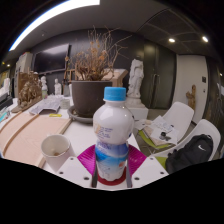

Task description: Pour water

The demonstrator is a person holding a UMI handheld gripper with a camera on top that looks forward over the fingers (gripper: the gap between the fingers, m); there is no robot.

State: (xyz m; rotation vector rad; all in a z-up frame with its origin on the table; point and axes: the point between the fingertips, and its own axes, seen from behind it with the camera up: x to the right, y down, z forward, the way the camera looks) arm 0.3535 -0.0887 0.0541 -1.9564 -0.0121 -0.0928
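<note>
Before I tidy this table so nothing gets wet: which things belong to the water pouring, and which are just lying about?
For the job: water bottle, blue cap on, held between the tongs; white cup beside it.

Lying about: potted dry plant, papers, black object, white statue.

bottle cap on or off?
On. The blue cap sits atop the upright bottle, which stands between the fingers. The cup beside it awaits pouring.

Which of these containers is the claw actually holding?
The bottle with the blue cap, pinched between the claw's pink pads. The white cup stands free on the table beside it.
</note>
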